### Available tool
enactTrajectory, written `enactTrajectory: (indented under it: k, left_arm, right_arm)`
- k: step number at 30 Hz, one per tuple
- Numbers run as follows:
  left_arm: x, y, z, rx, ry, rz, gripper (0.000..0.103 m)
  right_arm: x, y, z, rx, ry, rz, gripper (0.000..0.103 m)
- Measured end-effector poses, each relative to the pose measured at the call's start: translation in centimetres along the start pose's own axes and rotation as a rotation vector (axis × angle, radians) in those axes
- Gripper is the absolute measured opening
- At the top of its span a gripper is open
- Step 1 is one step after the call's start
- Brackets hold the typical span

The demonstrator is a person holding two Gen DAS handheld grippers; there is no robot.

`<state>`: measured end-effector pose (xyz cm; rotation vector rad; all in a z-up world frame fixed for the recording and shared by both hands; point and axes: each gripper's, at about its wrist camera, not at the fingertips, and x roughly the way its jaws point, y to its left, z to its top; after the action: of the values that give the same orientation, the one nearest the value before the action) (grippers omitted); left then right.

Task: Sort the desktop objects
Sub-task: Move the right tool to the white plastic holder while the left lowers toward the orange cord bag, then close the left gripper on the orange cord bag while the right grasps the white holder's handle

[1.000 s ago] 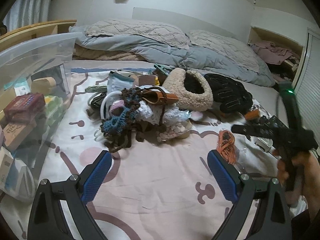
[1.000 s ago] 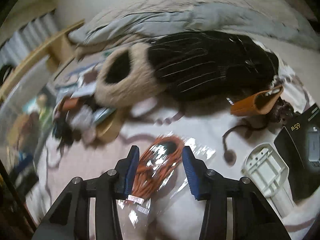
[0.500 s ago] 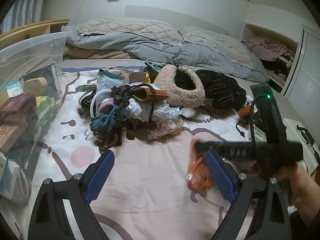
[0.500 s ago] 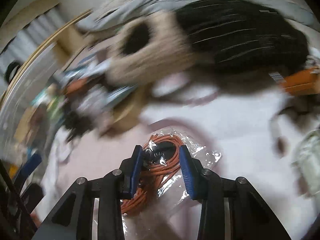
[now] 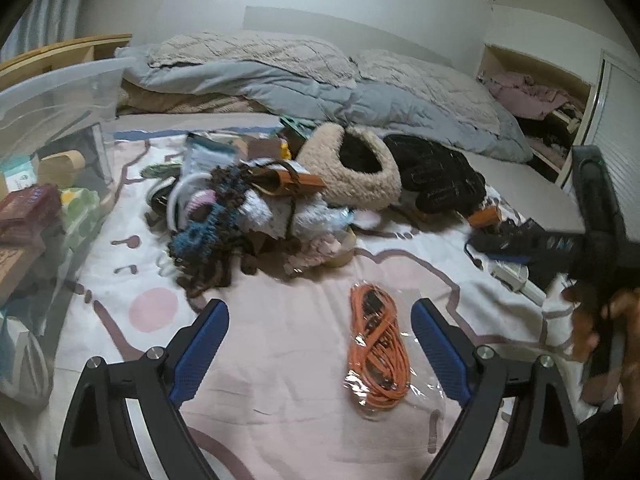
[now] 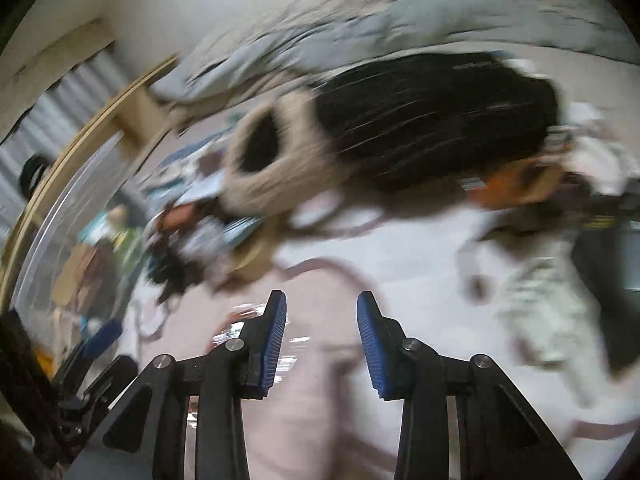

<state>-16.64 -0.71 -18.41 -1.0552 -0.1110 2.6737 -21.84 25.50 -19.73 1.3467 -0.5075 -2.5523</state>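
An orange cable coiled in a clear plastic bag (image 5: 376, 356) lies on the pink and white sheet (image 5: 280, 340). It sits between the spread blue pads of my left gripper (image 5: 320, 344), nearer the right pad and touching neither. The left gripper is open. My right gripper (image 6: 322, 336) has its pads apart with only sheet between them, and a glint of the bag (image 6: 240, 320) shows off its left side. In the left wrist view a hand (image 5: 600, 320) holds that gripper's black body at the far right, away from the cable.
A clear plastic bin (image 5: 60, 92) with boxes stands at the left. Behind the cable lies a heap: a brown and blue knitted piece (image 5: 208, 224), a beige fleece item (image 5: 352, 176), a black knitted item (image 5: 436, 176). A white plug part (image 5: 516, 276) lies right; a grey duvet (image 5: 320, 92) behind.
Half a second ago the right gripper held the bagged cable, carried over from the right. Now the cable lies on the sheet before the left gripper, and the right gripper has drawn away right without it.
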Motion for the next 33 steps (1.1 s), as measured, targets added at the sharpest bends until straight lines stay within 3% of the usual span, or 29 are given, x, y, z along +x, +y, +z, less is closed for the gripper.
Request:
enactTrajectory:
  k: [6,12,16,22,24,25,26,27,30,33]
  left_arm:
    - [1.8,-2.1,-0.7,0.056,0.064,-0.031,0.098]
    - [3.3,-3.8,-1.6,0.126,0.109,-0.020,0.098]
    - [4.4,-4.5,-2.0,0.157,0.142,-0.015,0.098]
    - [5.7,-5.0,-2.6,0.188,0.191,-0.013,0.098]
    - [5.9,-4.9,-2.7,0.186,0.200,-0.012,0.098]
    - [6.0,-4.8,-2.7,0.183,0.206,-0.014,0.098]
    - [6.0,-4.8,-2.7,0.179,0.208,-0.014,0.097]
    - [6.0,-4.7,-2.7,0.175,0.208,-0.014,0.095]
    - [5.9,-4.4,-2.6,0.170,0.210,-0.009,0.079]
    - [5.8,-3.9,-2.5,0.154,0.207,0.004,0.062]
  right_arm:
    - [-2.6,-4.9,0.5,0.124,-0.037,-0.116,0.038]
    - [-3.6,-7.4,-0.3,0.203,-0.034,-0.142,0.038]
    - [-3.5,-10.3,-0.6,0.304,-0.021,-0.111,0.038]
    - [-4.1,-12.8,-0.6,0.355,-0.057,-0.151,0.038]
    - [-4.1,-13.2,-0.7,0.355,-0.050,-0.137,0.044]
    - [-4.0,-13.0,-0.7,0.334,-0.043,-0.127,0.060]
    - [-3.9,-12.6,-0.6,0.307,-0.038,-0.119,0.075]
    - [-3.9,-12.2,-0.6,0.274,-0.037,-0.118,0.079]
    - [-3.4,-10.4,-0.5,0.134,-0.032,-0.155,0.080]
    - [-2.4,-9.8,-0.6,0.071,0.000,-0.193,0.080]
